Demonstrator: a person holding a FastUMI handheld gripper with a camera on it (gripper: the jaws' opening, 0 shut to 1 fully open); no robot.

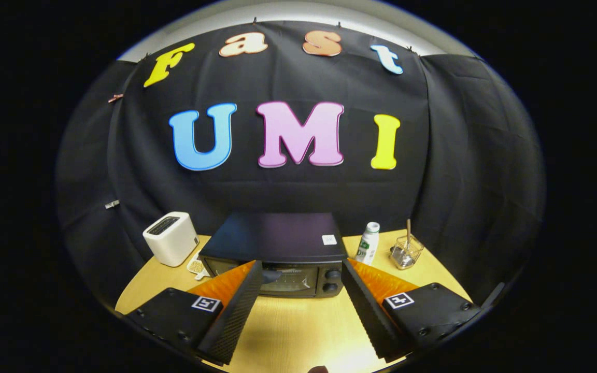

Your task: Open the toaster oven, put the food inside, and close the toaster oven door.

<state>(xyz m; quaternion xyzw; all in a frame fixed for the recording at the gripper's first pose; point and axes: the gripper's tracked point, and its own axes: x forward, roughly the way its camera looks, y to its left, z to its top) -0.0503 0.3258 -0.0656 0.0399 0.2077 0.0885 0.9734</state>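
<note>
A black toaster oven (278, 248) stands on the wooden table (298, 326), just beyond my fingers, its glass door (278, 280) shut and two knobs (332, 280) at its right. My gripper (301, 267) is open, held above the table with nothing between the fingers. Its tips frame the oven's front from either side without touching it. A small white plate holding pale food (196, 266) lies at the oven's left corner, partly hidden by the left finger (236, 305).
A white pop-up toaster (170, 238) stands left of the oven, beside the food plate. To the oven's right are a white bottle with a green label (368, 242) and a clear glass holding a wooden stick (406, 249). The black cloth wall hangs close behind.
</note>
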